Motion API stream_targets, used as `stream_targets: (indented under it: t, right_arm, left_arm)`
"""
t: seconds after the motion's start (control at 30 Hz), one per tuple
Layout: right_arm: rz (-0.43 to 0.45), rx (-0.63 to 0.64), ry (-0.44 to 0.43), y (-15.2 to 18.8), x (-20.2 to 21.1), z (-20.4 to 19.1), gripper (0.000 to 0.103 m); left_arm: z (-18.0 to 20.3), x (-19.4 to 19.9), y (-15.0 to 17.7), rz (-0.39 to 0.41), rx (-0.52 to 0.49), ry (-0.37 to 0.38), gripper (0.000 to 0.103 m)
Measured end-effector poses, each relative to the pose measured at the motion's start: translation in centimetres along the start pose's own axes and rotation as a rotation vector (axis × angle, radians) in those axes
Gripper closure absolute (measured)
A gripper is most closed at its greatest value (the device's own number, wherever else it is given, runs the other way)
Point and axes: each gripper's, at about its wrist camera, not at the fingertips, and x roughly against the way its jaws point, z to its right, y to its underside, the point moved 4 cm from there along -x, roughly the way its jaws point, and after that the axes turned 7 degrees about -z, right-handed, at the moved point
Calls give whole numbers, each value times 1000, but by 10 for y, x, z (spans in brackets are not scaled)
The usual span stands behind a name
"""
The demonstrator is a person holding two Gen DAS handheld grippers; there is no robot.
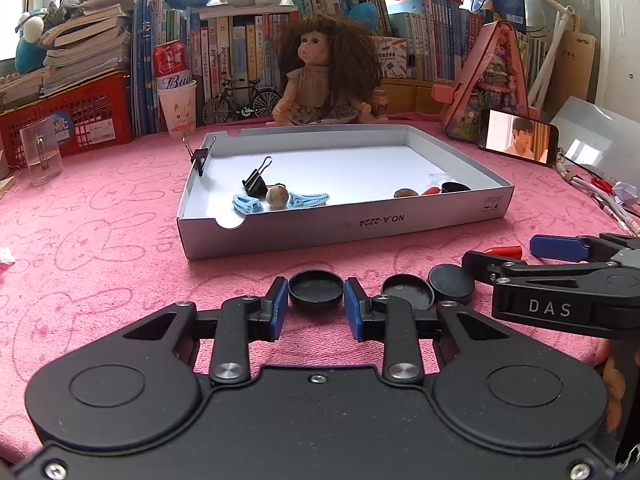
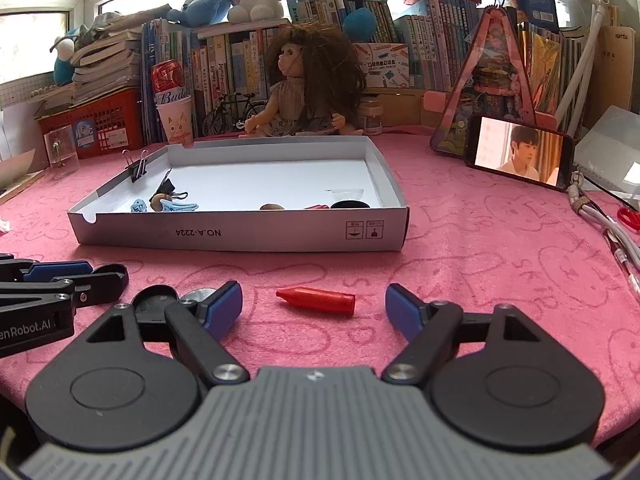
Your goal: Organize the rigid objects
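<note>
Black cap (image 1: 316,288) pinched in L claw (image 1: 316,306); R claw (image 2: 314,306) wide.

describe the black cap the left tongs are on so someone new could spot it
Start at the white cardboard tray on the pink cloth; just in front of it lie three black caps. It is the leftmost cap, open side up, pinched between the left tongs; the other two lie free.
</note>
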Motion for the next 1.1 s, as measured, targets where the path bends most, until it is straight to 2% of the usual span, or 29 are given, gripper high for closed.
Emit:
stream_targets:
  t: [0.07,0.23,0.4,0.5,0.63,0.67,0.77,1.1]
  right_arm:
    - [26,2,68,1,1,-2,16]
    - [38,24,78,6,0,-10,16]
    - [56,33,101,6,0,-17,23]
    - [59,20,106,5,-1,-18,31]
    - [53,8,103,6,-1,-16,48]
    - [53,3,99,6,-1,-15,53]
    - [51,-5,64,5,-1,-13,54]
    - [82,-7,47,-4,3,-7,54]
  left_arm:
    - [0,-1,0,-1,6,-5,74]
    - [1,-2,1,17,1,-39,68]
    - [0,-4,1,26,6,-57,65]
    - [0,-7,0,22,15,-57,65]
    - [0,-8,2,26,19,-52,66]
    - [0,-8,1,28,20,-46,71]
    - [2,-6,2,33,15,-20,73]
    - [2,0,-6,56,21,-23,73]
